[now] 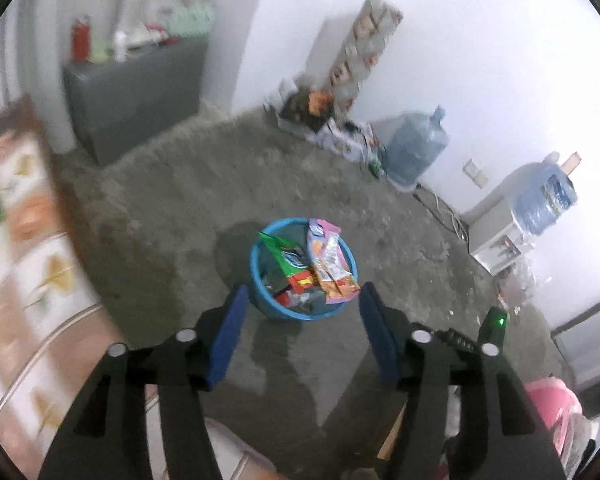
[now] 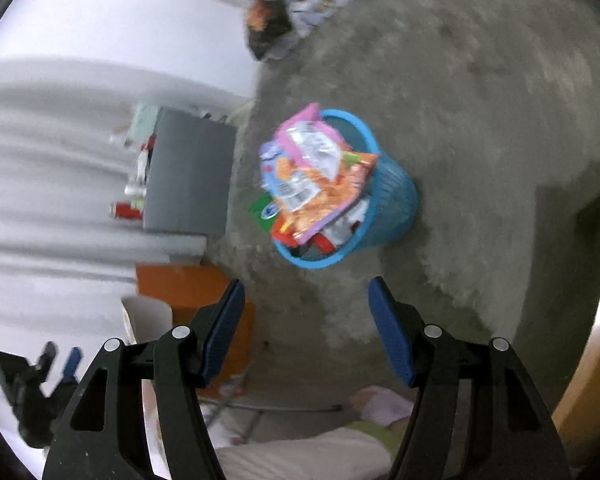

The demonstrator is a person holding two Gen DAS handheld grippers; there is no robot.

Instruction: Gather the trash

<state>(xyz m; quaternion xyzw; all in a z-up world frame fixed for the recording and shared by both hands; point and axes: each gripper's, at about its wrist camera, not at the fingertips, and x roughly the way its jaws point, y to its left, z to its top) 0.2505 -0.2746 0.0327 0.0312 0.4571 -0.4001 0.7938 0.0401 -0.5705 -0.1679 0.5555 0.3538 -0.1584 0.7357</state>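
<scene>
A blue plastic bin (image 1: pixel 260 264) stands on the grey concrete floor, stuffed with snack wrappers. A pink and orange wrapper (image 1: pixel 332 260) and a green one (image 1: pixel 286 250) stick out of it. My left gripper (image 1: pixel 302 296) is open and empty, held above the floor just in front of the bin. In the right wrist view the scene is rolled sideways: the same bin (image 2: pixel 392 192) lies ahead with the pink and orange wrapper (image 2: pixel 316 172) spilling over its rim. My right gripper (image 2: pixel 306 292) is open and empty, short of the bin.
A grey cabinet (image 1: pixel 136 96) with bottles stands against the far wall. Water jugs (image 1: pixel 416 144), a white dispenser (image 1: pixel 496 232) and a pile of clutter (image 1: pixel 312 112) line the wall. A patterned cloth (image 1: pixel 24 260) lies at left. A pink bag (image 1: pixel 552 408) is at bottom right.
</scene>
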